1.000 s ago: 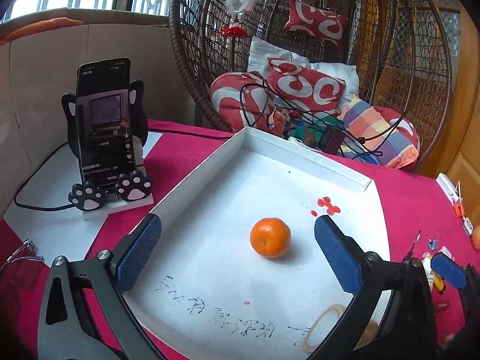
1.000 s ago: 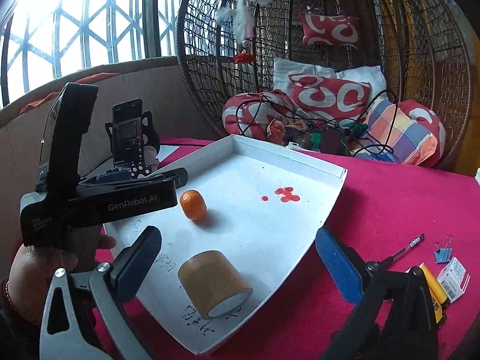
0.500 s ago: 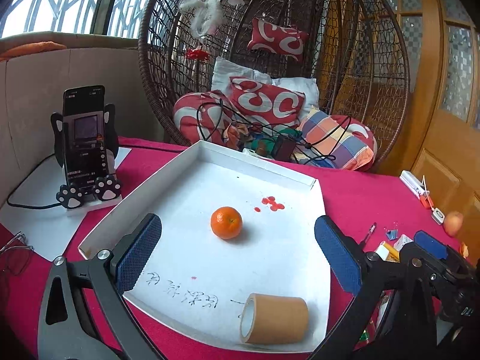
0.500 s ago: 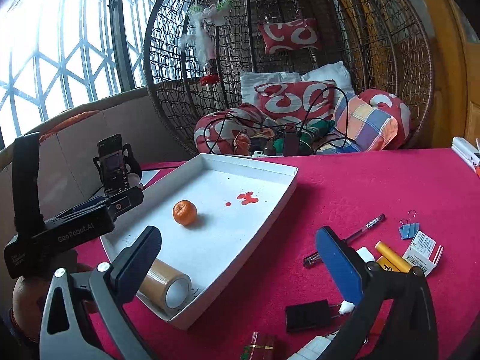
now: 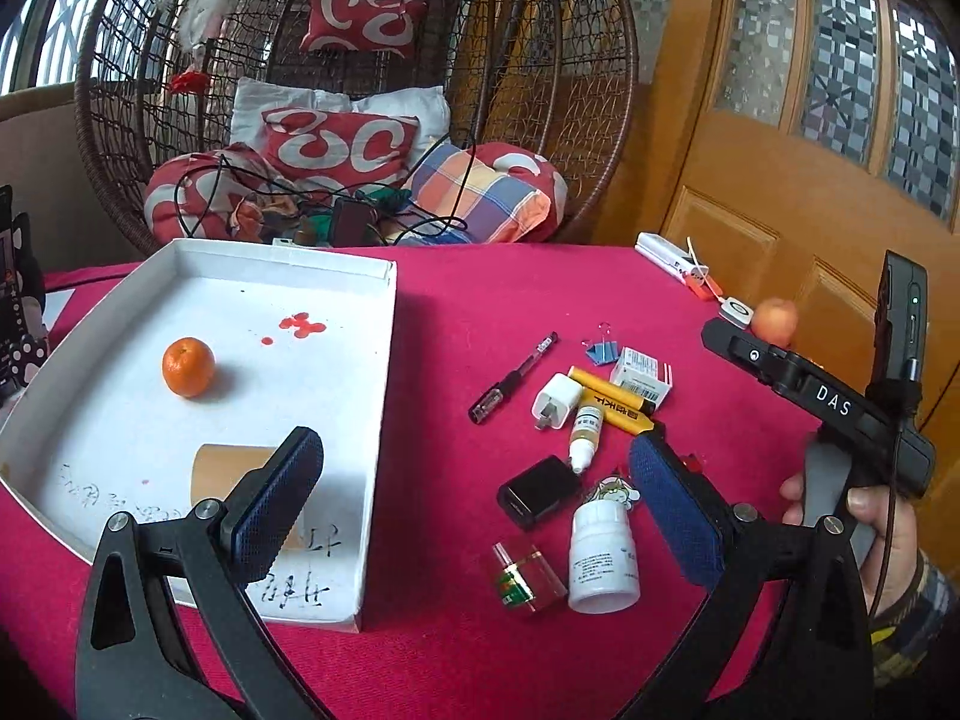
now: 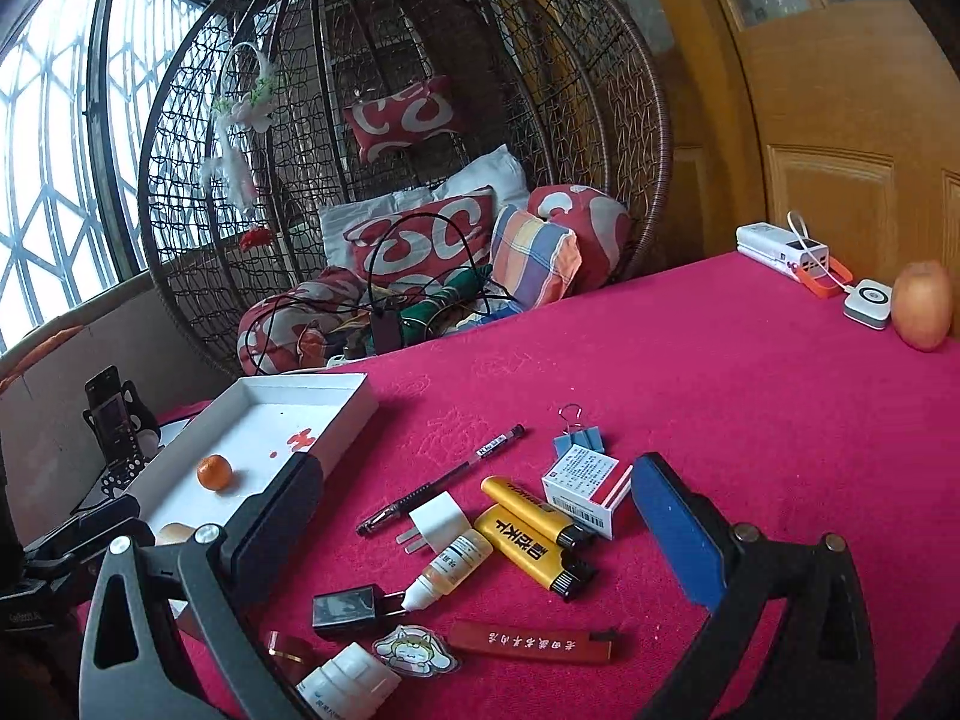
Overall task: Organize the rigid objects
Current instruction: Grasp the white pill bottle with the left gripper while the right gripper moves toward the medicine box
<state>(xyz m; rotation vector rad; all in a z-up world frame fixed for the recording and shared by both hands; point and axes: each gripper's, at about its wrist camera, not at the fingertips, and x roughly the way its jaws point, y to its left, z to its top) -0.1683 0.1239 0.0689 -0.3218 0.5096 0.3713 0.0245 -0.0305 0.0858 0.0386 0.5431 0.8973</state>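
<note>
Red cloth (image 5: 480, 312) covers the table, with a wicker egg chair (image 6: 420, 120) full of cushions behind it. On the cloth sits a white tray (image 5: 384, 360) holding an orange (image 5: 188, 366) near its middle and a brown tape roll (image 5: 228, 474) lying on its side closer to the camera. Just right of the tray a cluster of small items lies loose on the cloth: a black pen (image 6: 441, 480), a white plug (image 6: 435, 519), two yellow lighters (image 6: 531, 531) side by side, a dropper bottle (image 6: 447, 567), a small white box (image 6: 585, 489) with a blue binder clip (image 6: 579, 435) just beyond it, a black adapter (image 5: 540, 491), a white pill bottle (image 5: 602, 552) and a red flat opener (image 6: 534, 642). An apple (image 6: 922, 312) stands well apart near the far edge. Left gripper (image 5: 474, 516) hovers over the tray's right rim, fingers spread wide and holding nothing. Right gripper (image 6: 474, 531) hangs above the cluster, fingers likewise spread and empty.
</note>
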